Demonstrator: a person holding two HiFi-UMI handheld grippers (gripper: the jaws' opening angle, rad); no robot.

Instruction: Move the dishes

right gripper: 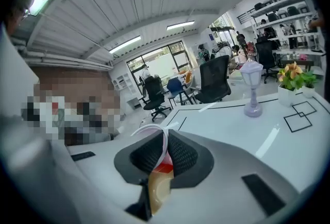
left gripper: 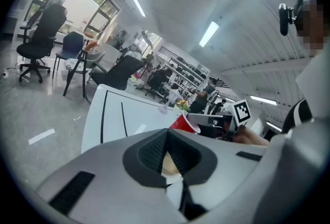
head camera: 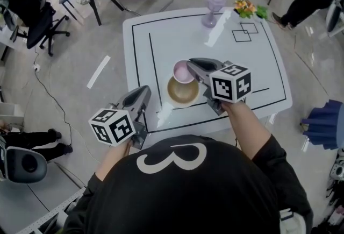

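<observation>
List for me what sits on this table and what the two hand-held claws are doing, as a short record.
surface: white table with black lines
right gripper: shut on the rim of a red bowl with a pale pink inside, which is tilted
left gripper: shut, empty, by the table's near edge
under the red bowl: tan round bowl on the table, partly covered in the head view
far edge: lilac lamp-shaped ornament, small pot of flowers
</observation>
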